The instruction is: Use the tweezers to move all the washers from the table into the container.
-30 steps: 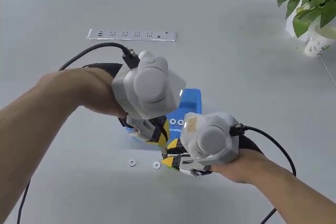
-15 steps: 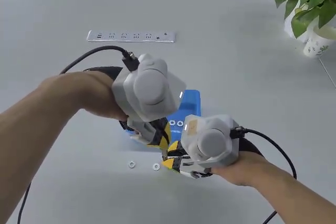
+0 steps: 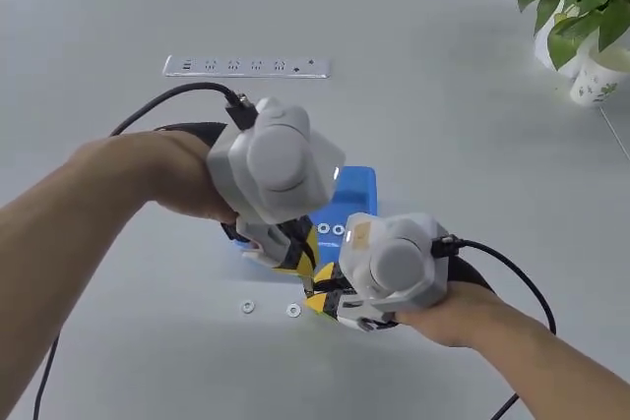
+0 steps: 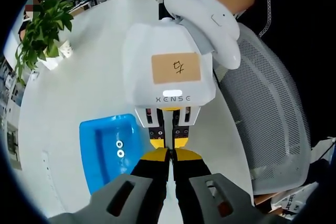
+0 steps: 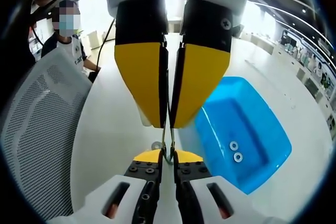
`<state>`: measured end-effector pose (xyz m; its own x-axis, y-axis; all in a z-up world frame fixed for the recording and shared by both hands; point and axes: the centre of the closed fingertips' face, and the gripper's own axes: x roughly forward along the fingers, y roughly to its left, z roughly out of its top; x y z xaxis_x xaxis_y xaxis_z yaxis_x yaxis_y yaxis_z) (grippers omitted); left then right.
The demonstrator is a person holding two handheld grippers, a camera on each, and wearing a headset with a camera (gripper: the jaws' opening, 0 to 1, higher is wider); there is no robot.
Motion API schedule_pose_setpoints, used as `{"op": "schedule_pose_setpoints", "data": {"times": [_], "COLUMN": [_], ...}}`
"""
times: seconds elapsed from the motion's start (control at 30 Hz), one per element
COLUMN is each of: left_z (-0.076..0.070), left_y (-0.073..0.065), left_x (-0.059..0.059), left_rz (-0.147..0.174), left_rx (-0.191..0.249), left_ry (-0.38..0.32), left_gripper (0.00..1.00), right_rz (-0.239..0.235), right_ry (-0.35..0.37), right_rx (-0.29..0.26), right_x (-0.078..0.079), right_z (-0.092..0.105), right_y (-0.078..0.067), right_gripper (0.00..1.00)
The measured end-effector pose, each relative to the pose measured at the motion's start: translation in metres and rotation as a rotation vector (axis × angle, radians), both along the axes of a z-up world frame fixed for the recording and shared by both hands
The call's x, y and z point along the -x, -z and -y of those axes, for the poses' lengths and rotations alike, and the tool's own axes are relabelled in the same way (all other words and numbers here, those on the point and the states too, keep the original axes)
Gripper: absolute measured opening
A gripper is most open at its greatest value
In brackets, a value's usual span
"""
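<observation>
My left gripper [image 3: 295, 251] and right gripper [image 3: 325, 302] meet tip to tip just in front of the blue container [image 3: 356, 189]. In the right gripper view the left gripper [image 5: 169, 121] comes down from above, its yellow pads shut on the thin metal tweezers [image 5: 168, 136]. The tweezers' lower end sits between the shut tips of my right gripper [image 5: 168, 156]. Two washers [image 3: 247, 307] [image 3: 293, 311] lie on the table to the left of the right gripper. One washer [image 5: 156, 145] shows beside the tweezers. Two more washers [image 5: 235, 150] rest inside the container [image 5: 262, 129].
A white power strip [image 3: 246, 67] lies at the far side of the table. A potted plant [image 3: 581, 17] stands at the far right. A mesh chair [image 4: 268, 114] is beside the table, and a person [image 5: 68, 30] sits beyond it. Black cables trail from both grippers.
</observation>
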<state>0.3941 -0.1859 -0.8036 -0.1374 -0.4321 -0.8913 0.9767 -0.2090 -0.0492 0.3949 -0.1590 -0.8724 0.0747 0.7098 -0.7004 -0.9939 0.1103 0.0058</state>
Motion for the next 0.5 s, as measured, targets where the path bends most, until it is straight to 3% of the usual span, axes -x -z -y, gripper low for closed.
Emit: {"op": "schedule_pose_setpoints", "data": {"times": [0.5], "left_z": [0.0024], "left_y": [-0.0006], "left_x": [0.0013], "left_rz": [-0.005], "left_rx": [0.006], "left_ry": [0.0], "left_gripper": [0.06], "right_rz": [0.0], "right_ry": [0.007], "right_rx": [-0.003], "right_x": [0.001], "right_z": [0.0012], "right_y": [0.0002], "right_gripper": [0.09]}}
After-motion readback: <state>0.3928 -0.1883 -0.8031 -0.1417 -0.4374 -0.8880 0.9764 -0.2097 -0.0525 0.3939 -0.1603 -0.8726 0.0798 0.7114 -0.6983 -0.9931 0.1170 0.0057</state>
